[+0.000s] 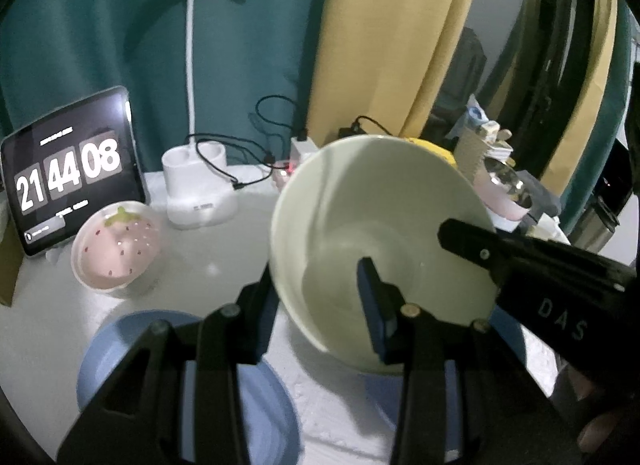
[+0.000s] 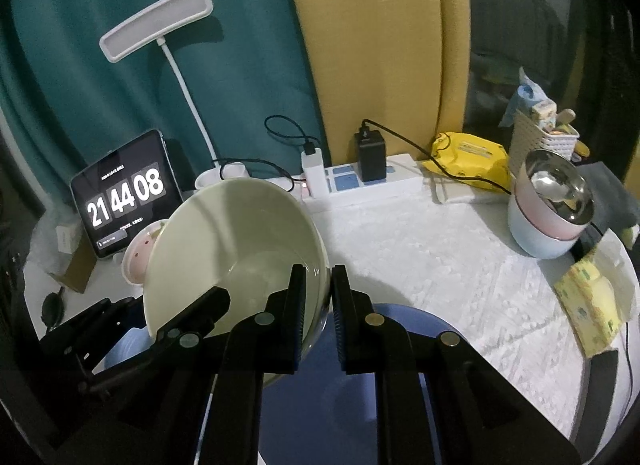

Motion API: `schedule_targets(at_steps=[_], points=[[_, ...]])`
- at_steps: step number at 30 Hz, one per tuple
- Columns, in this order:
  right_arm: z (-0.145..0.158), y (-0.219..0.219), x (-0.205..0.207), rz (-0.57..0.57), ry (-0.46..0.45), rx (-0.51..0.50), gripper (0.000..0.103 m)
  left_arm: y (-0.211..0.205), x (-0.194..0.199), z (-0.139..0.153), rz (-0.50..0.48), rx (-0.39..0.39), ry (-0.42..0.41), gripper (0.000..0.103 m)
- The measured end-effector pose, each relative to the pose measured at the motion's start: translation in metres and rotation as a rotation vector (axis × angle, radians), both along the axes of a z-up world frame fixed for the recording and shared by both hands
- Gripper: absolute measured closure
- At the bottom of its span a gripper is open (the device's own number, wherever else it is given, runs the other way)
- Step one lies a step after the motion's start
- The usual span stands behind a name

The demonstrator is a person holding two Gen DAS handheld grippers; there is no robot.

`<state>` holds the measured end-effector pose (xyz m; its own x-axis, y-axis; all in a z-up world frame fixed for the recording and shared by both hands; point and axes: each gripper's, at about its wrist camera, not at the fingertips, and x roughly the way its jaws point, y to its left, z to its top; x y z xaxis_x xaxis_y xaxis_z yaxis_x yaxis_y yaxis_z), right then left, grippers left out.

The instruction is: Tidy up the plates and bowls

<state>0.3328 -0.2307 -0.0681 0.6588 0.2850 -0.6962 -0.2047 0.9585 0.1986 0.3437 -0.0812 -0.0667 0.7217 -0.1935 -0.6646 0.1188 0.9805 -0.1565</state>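
Bowl first: the pale green one hangs tilted in the air above the bench, held from both sides. The left gripper has its jaws clamped over the rim, one finger inside and one outside. The right gripper pinches the opposite rim wall the same way, jaws nearly together with just the wall between them.

Progress-wise I'd call it mid-job. Under the bowl sit two blue plates, side by side, not yet stacked as far as I can tell. The pink strawberry bowl stands on its own near the clock tablet. Over on the far right a steel bowl sits nested in a pink and a white one, so that pile looks sorted already.

Room to move: the middle of the bench is open, decent landing spot. The back is crowded with the lamp base, power strip and loose cables. The bench edge curves away on the right, close to the nested pile.
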Motion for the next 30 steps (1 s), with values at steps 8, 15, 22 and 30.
schedule_targets(at_steps=[8, 15, 22, 30], points=[[0.003, -0.026, -0.015, -0.030, -0.008, 0.013, 0.089, -0.024, -0.011, 0.002, -0.042, 0.014, 0.001, 0.064], [-0.004, -0.044, -0.025, -0.048, 0.001, 0.023, 0.089, -0.042, -0.017, -0.002, -0.063, 0.029, 0.011, 0.064], [-0.019, -0.060, -0.032, -0.069, 0.015, 0.049, 0.089, -0.058, -0.022, -0.014, -0.084, 0.055, 0.039, 0.064], [-0.035, -0.072, -0.037, -0.080, 0.043, 0.064, 0.089, -0.071, -0.025, -0.027, -0.096, 0.079, 0.065, 0.064]])
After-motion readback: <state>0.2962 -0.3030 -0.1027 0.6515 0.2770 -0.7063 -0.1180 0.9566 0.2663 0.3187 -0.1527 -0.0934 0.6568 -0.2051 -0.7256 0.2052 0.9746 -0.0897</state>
